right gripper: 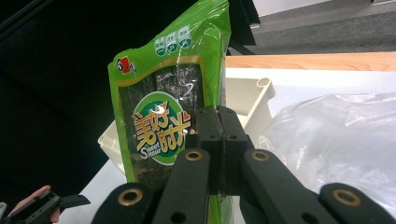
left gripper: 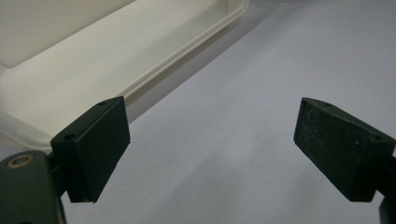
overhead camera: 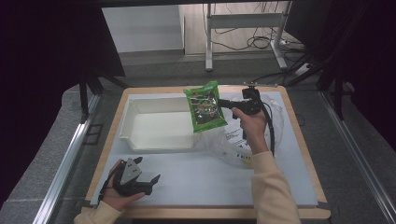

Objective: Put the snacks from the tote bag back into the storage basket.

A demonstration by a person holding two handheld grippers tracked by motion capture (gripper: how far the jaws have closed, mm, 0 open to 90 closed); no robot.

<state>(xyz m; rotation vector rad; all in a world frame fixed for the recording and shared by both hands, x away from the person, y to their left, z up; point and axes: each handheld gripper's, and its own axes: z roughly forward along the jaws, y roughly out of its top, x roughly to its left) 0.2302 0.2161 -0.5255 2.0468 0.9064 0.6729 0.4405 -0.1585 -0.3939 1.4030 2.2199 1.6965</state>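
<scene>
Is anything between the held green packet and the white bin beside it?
Nothing visible. The right gripper holds the packet in the air at the bin's right edge; the bin looks empty, and the clear plastic bag lies on the other side.

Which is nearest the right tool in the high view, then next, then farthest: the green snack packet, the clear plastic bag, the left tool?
1. Green snack packet: clamped in the right tool.
2. Clear plastic bag: just below, table's right.
3. Left tool: front-left corner, open.

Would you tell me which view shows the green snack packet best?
The right gripper view: the green snack packet is close, its label is readable, and the right gripper is clamped on its edge. The high view shows it small, held above the white tray. The left gripper view looks at tray and table.
</scene>
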